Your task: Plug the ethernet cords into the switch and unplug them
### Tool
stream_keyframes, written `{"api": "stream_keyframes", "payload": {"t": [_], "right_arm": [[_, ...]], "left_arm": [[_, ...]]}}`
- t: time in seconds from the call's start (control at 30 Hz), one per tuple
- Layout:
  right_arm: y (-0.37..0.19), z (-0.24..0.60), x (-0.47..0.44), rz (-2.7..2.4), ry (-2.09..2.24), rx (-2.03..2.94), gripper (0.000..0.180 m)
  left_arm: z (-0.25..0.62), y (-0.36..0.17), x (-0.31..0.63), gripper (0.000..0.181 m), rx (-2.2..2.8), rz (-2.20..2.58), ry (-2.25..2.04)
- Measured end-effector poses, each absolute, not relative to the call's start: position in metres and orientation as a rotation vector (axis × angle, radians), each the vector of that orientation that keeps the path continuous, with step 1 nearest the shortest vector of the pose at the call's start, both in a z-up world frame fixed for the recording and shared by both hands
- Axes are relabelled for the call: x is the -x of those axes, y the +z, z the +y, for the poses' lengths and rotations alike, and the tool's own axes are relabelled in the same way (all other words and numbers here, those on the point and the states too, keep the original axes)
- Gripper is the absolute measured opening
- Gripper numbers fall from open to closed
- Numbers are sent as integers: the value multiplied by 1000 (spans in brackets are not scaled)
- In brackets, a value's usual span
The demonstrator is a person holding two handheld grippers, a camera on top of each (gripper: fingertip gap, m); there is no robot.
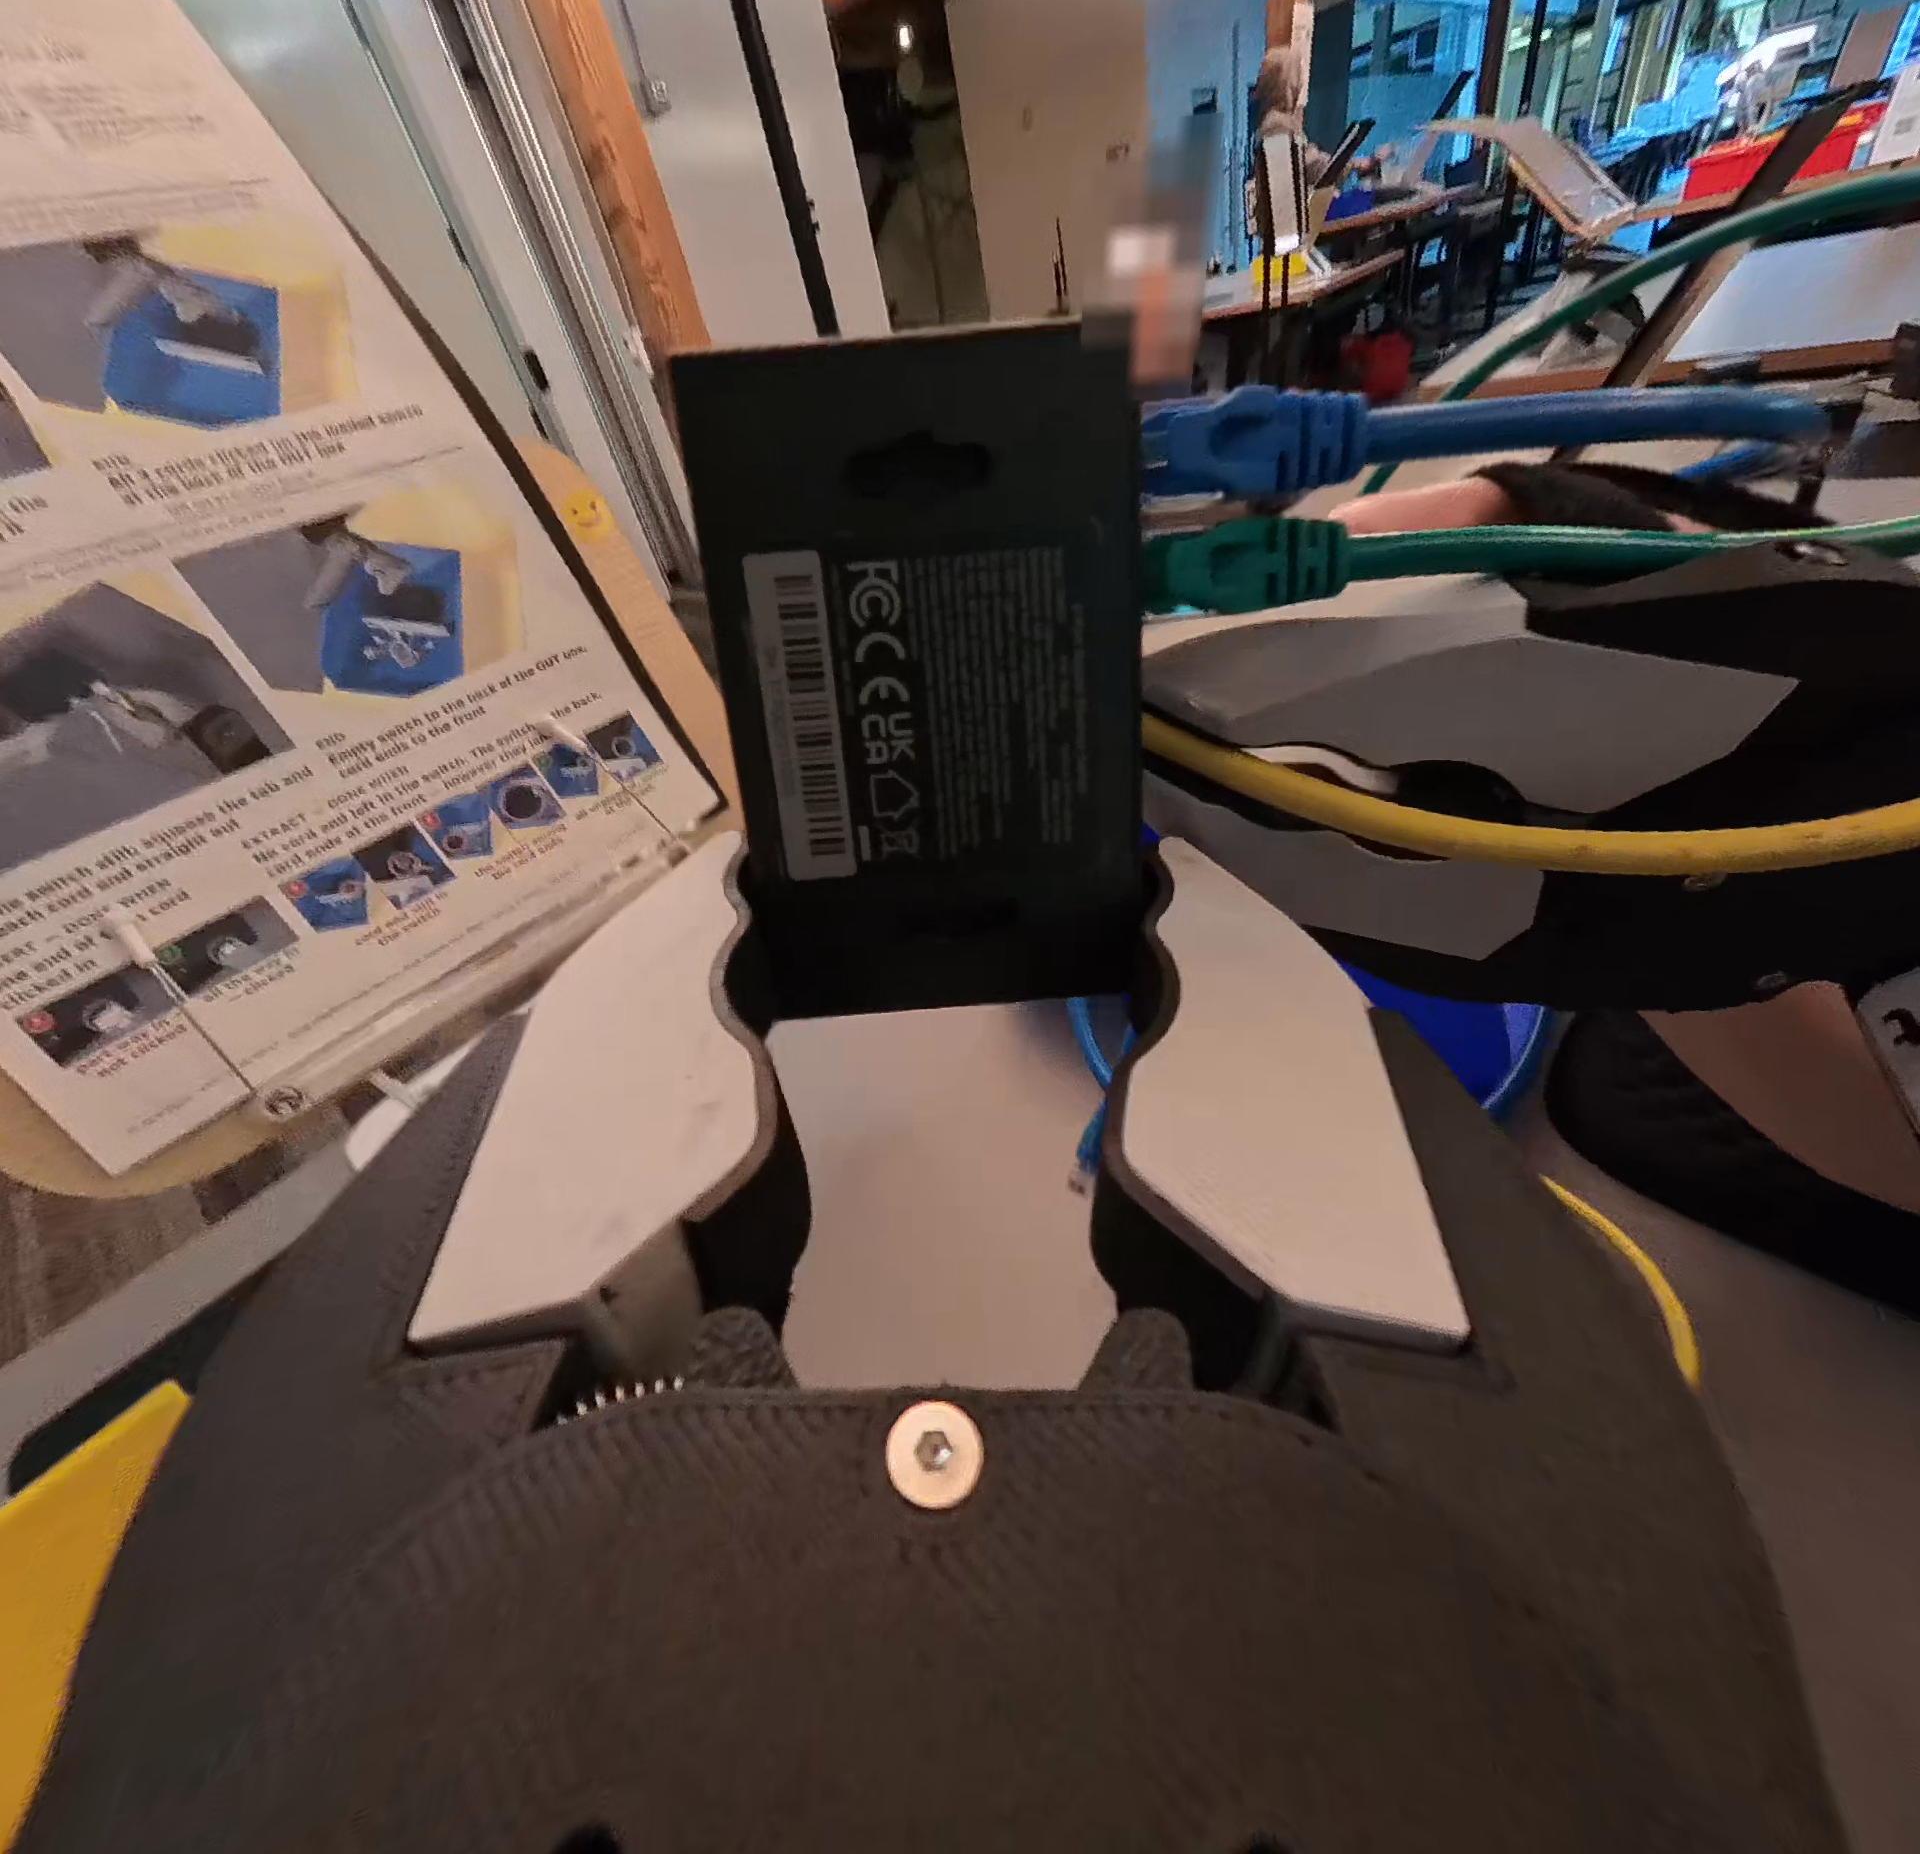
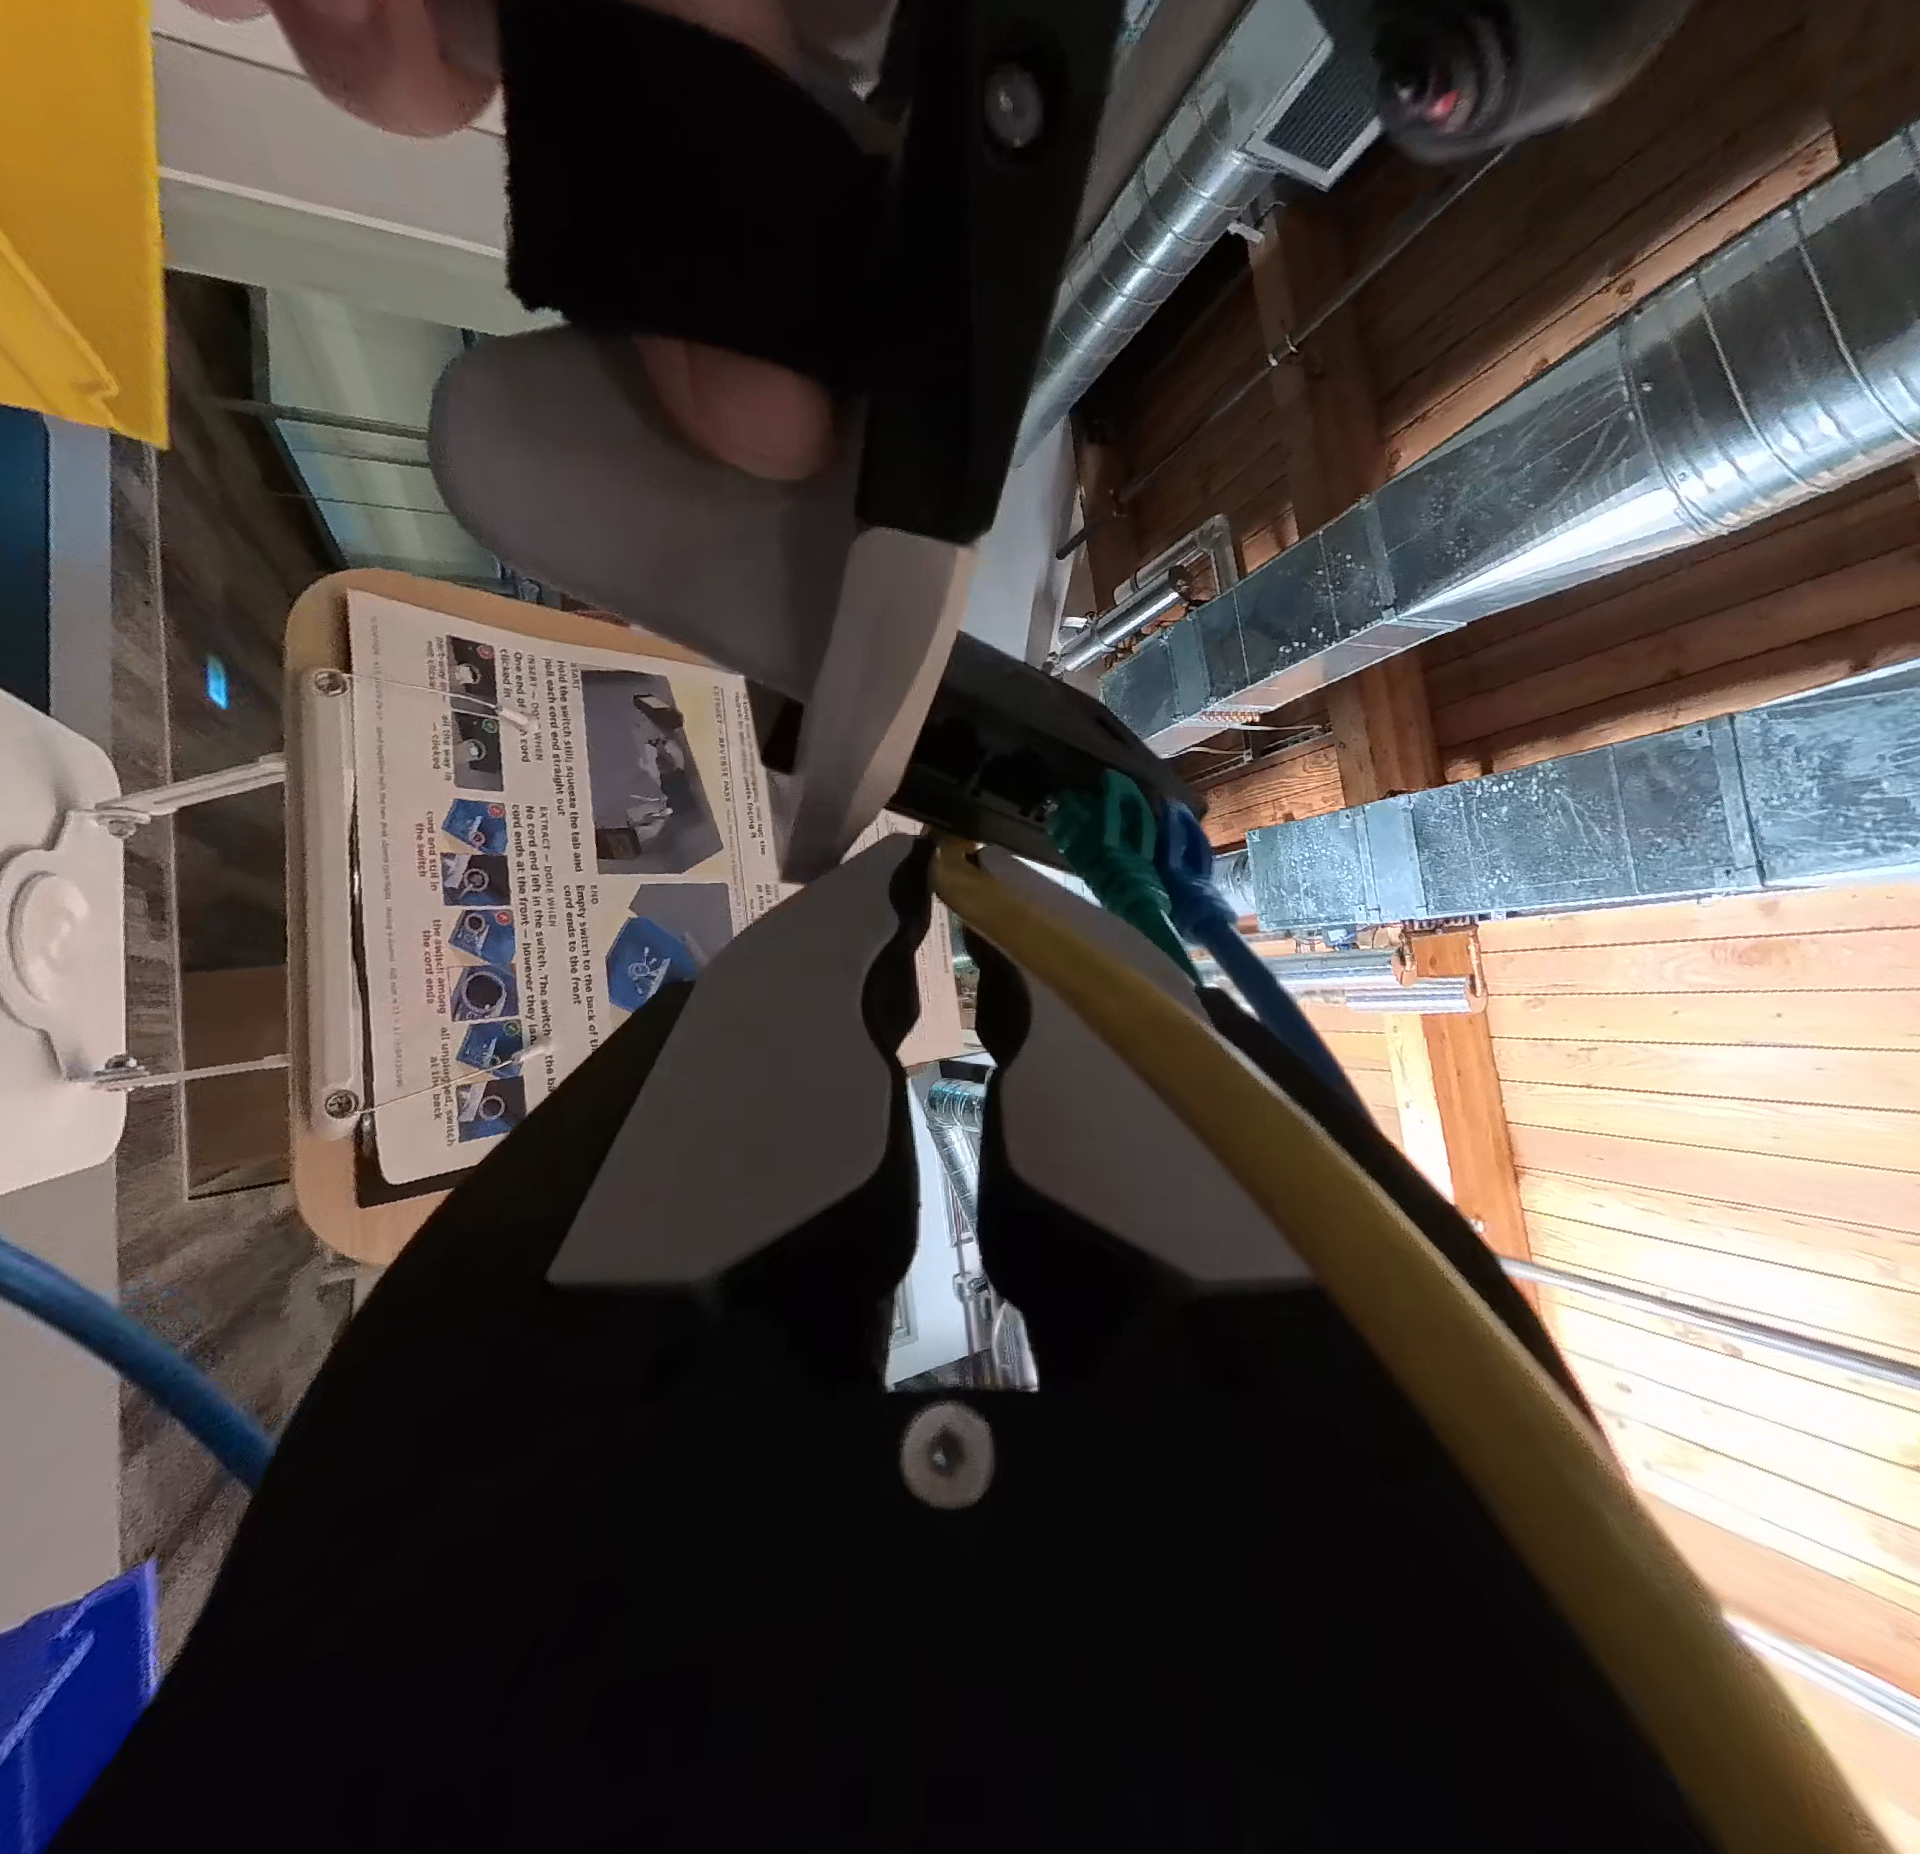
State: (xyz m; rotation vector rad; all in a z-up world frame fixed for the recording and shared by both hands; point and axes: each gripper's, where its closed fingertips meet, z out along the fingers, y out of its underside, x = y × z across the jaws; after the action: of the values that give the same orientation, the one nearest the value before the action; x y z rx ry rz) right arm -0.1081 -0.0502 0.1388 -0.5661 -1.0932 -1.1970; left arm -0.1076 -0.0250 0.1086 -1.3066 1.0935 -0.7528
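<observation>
Your left gripper (image 1: 945, 931) has its jaws closed onto the lower end of the black ethernet switch (image 1: 914, 609), one finger on each narrow side, holding it upright with its flat, matte underside facing the camera. A grey barcode sticker (image 1: 800, 713) runs along that face. The switch's port side points right: a blue ethernet cord (image 1: 1455, 433) sits in an upper port and a green ethernet cord (image 1: 1351, 557) just below it, both with ribbed rubber boots.

Your right gripper (image 2: 940, 890) has its jaws drawn narrow around the tip of the yellow ethernet cord (image 2: 1247, 1098), right at the switch's port face (image 2: 997, 765), just beside the green plug (image 2: 1101, 817) and blue plug (image 2: 1179, 848). Whether the yellow plug is seated in a port, you cannot tell; the fingers hide it. The cord then trails back over the right finger's grey plate.

Behind the switch on your left stands a laminated instruction sheet (image 1: 260, 609) on a rounded plywood board (image 2: 322, 921). Another blue cord end (image 1: 1096, 1087) hangs below the switch, between the left fingers. A yellow bin (image 2: 73, 173) and a blue bin (image 2: 73, 1700) show at the edges of the right wrist view. The room has timber beams, plank ceiling and shiny ribbed metal ducts (image 2: 1714, 402); cluttered workbenches (image 1: 1403, 235) stretch off behind.
</observation>
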Motion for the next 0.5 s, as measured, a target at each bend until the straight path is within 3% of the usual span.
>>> {"api": "stream_keyframes", "payload": {"t": [0.5], "right_arm": [[115,-24,98,-1175,-1301,585,5]], "left_arm": [[5,87,91,69,1348,1251,-719]]}}
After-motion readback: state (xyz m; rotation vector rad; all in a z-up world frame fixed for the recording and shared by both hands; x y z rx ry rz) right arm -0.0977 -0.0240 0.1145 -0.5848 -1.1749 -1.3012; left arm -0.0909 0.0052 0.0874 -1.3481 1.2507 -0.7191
